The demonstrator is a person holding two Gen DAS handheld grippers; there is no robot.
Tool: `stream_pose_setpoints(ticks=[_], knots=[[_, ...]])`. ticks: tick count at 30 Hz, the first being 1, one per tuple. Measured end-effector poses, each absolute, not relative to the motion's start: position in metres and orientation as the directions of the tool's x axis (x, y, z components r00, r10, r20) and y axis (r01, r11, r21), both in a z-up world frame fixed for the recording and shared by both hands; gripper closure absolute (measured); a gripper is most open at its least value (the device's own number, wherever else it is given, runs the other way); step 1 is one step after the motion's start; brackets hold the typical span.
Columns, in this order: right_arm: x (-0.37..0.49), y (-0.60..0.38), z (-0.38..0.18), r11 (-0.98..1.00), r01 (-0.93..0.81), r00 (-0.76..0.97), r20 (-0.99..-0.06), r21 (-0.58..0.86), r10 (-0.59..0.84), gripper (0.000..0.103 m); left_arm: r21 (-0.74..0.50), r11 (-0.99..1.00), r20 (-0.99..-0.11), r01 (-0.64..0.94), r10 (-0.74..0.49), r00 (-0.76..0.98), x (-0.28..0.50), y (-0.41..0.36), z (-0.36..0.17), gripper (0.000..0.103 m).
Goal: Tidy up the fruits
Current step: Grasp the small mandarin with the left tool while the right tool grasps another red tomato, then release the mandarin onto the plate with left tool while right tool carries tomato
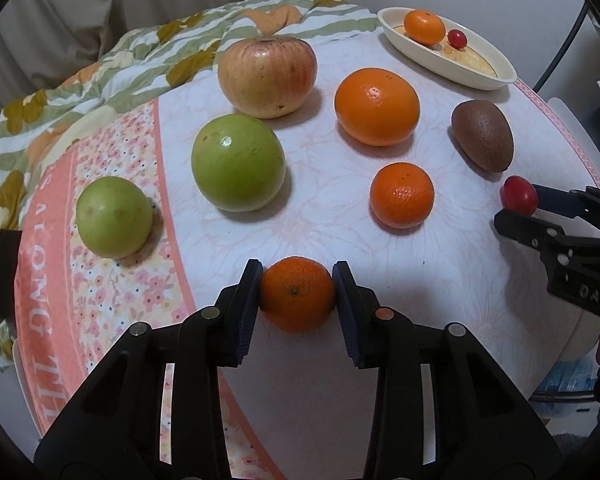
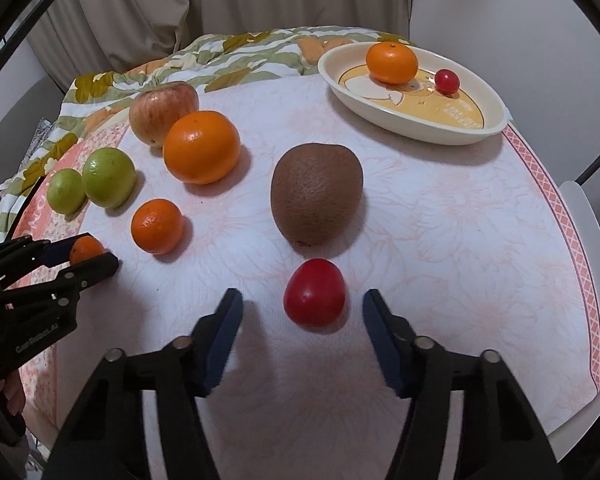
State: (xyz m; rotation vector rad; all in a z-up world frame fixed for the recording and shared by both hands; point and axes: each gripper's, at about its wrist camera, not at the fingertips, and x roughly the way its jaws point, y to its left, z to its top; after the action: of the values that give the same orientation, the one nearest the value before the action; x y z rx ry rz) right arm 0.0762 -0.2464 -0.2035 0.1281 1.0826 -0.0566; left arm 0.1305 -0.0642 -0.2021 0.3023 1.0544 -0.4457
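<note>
My left gripper [image 1: 296,280] is shut on a small mandarin [image 1: 297,295] that rests on the table; the same mandarin [image 2: 85,250] shows between its fingers in the right wrist view. My right gripper [image 2: 302,300] is open around a red cherry tomato [image 2: 314,293] on the cloth, with gaps on both sides; it also shows at the right edge [image 1: 518,196]. An oval cream dish [image 2: 416,128] at the far right holds a mandarin [image 2: 392,62] and a cherry tomato [image 2: 447,81].
On the cloth lie a kiwi [image 2: 317,194], a large orange [image 2: 201,147], a small mandarin [image 2: 157,226], a red-yellow apple [image 1: 267,77] and two green fruits [image 1: 238,163] [image 1: 114,217]. A flowered quilt [image 1: 172,36] lies behind the table.
</note>
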Motion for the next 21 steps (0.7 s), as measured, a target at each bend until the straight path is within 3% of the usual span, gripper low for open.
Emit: stream_pose_setpoints(ticks=[3, 5, 21], knots=[[0.077, -0.246, -0.204, 0.992, 0.114, 0.462, -0.887, 0.054, -0.005, 0.072, 0.025, 0.876, -0.886, 0.482, -0.204, 0.416, 0.129, -0.06, -0.201, 0.06], [0.078, -0.247, -0.204, 0.992, 0.116, 0.462, -0.887, 0.05, -0.01, 0.075, 0.019, 0.879, -0.886, 0.476, -0.206, 0.415, 0.129, -0.057, -0.2, 0.06], [0.062, -0.241, -0.165, 0.992, 0.104, 0.521, -0.853, 0.071, 0.006, 0.076, -0.002, 0.907, -0.857, 0.421, -0.218, 0.466, 0.112, -0.037, -0.155, 0.06]])
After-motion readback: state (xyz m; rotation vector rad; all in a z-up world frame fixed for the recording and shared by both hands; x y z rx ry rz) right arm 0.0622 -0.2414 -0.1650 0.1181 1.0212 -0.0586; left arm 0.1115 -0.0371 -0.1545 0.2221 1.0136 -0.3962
